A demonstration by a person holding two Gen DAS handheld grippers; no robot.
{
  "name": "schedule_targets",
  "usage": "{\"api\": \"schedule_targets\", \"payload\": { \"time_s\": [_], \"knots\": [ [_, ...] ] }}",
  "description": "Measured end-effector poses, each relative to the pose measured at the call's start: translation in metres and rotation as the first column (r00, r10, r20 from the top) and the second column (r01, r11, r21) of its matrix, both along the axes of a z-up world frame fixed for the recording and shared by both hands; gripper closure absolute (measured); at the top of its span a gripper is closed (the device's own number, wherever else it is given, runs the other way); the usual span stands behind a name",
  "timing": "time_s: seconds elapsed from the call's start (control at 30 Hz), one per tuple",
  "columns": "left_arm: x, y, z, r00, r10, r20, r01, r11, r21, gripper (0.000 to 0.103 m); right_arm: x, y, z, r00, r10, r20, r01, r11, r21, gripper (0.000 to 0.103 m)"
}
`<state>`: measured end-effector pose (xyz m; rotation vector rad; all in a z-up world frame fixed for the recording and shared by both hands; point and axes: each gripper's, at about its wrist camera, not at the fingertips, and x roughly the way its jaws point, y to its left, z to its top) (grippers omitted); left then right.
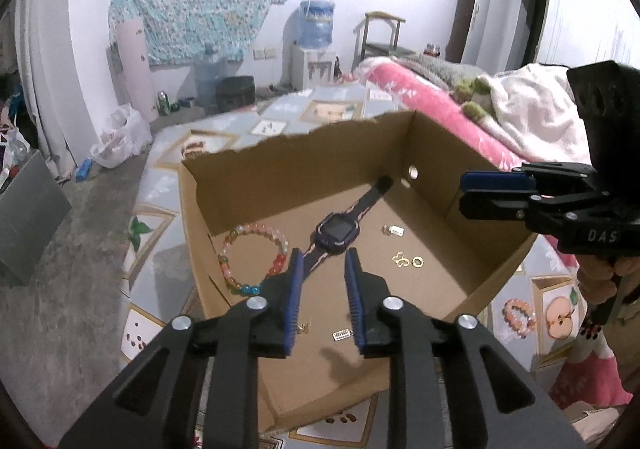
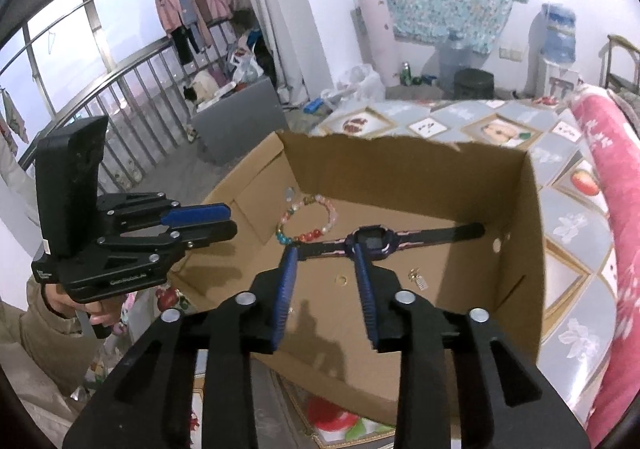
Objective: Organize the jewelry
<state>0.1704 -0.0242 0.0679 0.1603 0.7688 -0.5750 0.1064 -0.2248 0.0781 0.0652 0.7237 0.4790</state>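
Inside the open cardboard box (image 1: 224,193), on its brown floor, lies the jewelry — the box serves as the landmark for everything else. A purple watch (image 1: 338,235) stretches flat across the middle of the box floor, its strap running toward the far wall. Beside the watch, near the box's left wall, rests a beaded bracelet (image 1: 254,259) of pink, red, green and blue beads. On the watch's other side sit small gold pieces (image 1: 407,260), and a little tagged charm (image 1: 392,230) lies nearer the far wall. Another tagged item (image 1: 342,335) lies toward the near edge of the box.

Above the near part of the box hangs the left gripper (image 1: 322,299), its blue-padded jaws spread apart with nothing between them. The right gripper (image 2: 326,289) hovers over the box too — jaws likewise parted and empty, framing the watch below. Outside the box, on the patterned tablecloth (image 1: 168,185), a second bracelet (image 1: 519,317) lies just past the box's right wall.
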Motion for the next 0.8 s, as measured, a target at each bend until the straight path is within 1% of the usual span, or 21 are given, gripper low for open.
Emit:
{"api": "schedule_targets", "payload": {
  "time_s": [0.07,0.13,0.17,0.23,0.37,0.43,0.47,0.6,0.7,0.8],
  "knots": [
    [-0.007,0.001,0.006,1.000,0.004,0.022,-0.004,1.000,-0.005,0.073,-0.006,-0.003,0.005,1.000,-0.010,0.020,0.009,1.000,0.002,0.063],
    [-0.013,0.003,0.010,0.999,0.005,0.040,-0.005,1.000,-0.010,0.063,-0.013,-0.006,0.009,0.999,-0.016,0.036,0.016,1.000,0.006,0.060],
    [-0.019,0.005,0.013,0.998,0.007,0.055,-0.007,1.000,-0.013,0.061,-0.019,-0.009,0.012,0.999,-0.022,0.048,0.021,1.000,0.011,0.058],
    [-0.029,0.008,0.018,0.997,0.015,0.079,-0.014,1.000,-0.013,0.053,-0.025,-0.014,0.016,0.998,-0.030,0.061,0.029,0.999,0.018,0.056],
    [-0.050,0.019,0.027,0.993,0.025,0.117,-0.022,0.999,-0.024,0.044,-0.044,-0.025,0.021,0.995,-0.052,0.081,0.049,0.998,0.032,0.052],
    [-0.062,0.025,0.029,0.990,0.026,0.135,-0.024,0.999,-0.021,0.037,-0.052,-0.029,0.022,0.995,-0.060,0.086,0.057,0.998,0.036,0.049],
    [-0.066,0.027,0.030,0.990,0.027,0.139,-0.025,1.000,-0.018,0.036,-0.057,-0.031,0.022,0.994,-0.063,0.088,0.059,0.997,0.039,0.046],
    [-0.085,0.041,0.027,0.991,0.033,0.133,-0.032,0.999,-0.014,0.030,-0.073,-0.040,0.018,0.994,-0.066,0.083,0.061,0.996,0.059,0.041],
    [-0.098,0.051,0.020,0.995,0.023,0.101,-0.021,0.999,-0.025,0.025,-0.083,-0.044,0.010,0.996,-0.062,0.059,0.058,0.996,0.066,0.041],
    [-0.108,0.054,0.010,0.998,0.007,0.064,-0.005,1.000,-0.029,0.024,-0.092,-0.047,-0.002,0.998,-0.064,0.016,0.063,0.996,0.070,0.041]
  ]
}}
